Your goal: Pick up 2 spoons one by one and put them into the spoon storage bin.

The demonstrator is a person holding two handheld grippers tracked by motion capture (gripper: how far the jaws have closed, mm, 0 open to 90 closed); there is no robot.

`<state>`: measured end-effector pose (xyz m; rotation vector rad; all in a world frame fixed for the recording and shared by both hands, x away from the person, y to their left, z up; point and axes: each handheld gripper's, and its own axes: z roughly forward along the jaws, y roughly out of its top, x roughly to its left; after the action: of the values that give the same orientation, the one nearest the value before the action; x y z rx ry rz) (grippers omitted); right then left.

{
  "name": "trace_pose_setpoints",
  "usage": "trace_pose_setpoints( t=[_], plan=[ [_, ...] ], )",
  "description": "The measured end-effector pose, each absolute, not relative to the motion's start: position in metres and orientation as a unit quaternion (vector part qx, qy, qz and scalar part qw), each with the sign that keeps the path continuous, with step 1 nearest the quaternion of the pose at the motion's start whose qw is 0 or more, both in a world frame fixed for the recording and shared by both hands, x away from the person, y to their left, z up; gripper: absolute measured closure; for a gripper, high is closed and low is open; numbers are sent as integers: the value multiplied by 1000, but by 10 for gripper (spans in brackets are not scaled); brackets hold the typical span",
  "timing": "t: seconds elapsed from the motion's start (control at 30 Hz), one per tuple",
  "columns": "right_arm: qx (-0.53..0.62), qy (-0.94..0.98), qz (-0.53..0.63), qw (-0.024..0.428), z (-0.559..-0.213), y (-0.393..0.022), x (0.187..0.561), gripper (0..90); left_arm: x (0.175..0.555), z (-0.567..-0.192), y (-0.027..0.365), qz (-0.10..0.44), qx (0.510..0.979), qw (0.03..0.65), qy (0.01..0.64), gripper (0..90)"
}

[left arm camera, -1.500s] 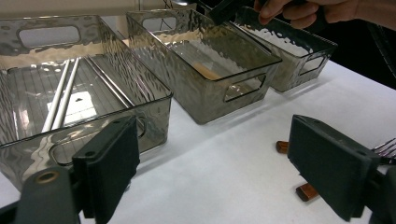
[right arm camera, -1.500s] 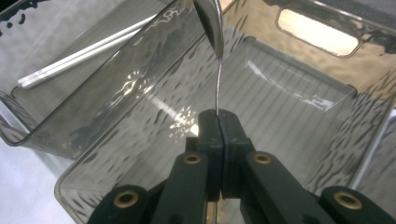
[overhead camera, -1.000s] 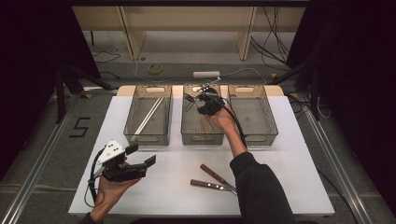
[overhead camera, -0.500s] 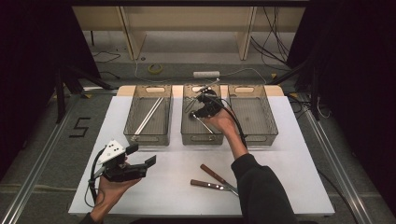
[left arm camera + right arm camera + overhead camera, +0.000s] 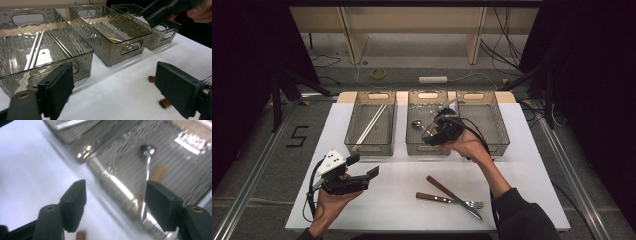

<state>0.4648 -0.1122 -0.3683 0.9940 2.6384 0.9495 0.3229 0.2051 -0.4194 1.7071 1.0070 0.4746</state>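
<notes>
A metal spoon [image 5: 417,123] lies in the middle clear bin [image 5: 428,148], its bowl [image 5: 148,149] toward the far side. My right gripper [image 5: 428,136] hovers over that bin's near half. Its jaws have just been opening and stand open [image 5: 116,203], with nothing between the pads; the spoon lies below them. My left gripper [image 5: 363,165] is held above the table's front left, open and empty [image 5: 117,86]. It faces the bins. A fork [image 5: 462,202] and a knife [image 5: 439,185], both brown-handled, lie crossed on the white table [image 5: 397,205].
The left bin [image 5: 371,147] holds thin metal rods [image 5: 35,50]. The right bin [image 5: 499,135] stands beside the middle one [image 5: 112,37]. A cable trails from each gripper. Dark floor, rails and a shelf frame surround the table.
The right gripper has pulled back toward the near side of the middle bin and risen a little. Its jaws have opened, and the spoon now lies in the bin. The left gripper stayed put.
</notes>
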Motion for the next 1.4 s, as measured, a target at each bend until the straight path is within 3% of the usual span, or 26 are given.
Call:
trace_pose_setpoints(
  t=[0.53,1.4],
  plan=[
    [331,895,293,59,-392,-131,411,260,323,-419,205,199,713,526,419,153],
    [303,919,247,44,-408,-130,394,272,322,-419,205,201,712,529,416,153]
  ],
)
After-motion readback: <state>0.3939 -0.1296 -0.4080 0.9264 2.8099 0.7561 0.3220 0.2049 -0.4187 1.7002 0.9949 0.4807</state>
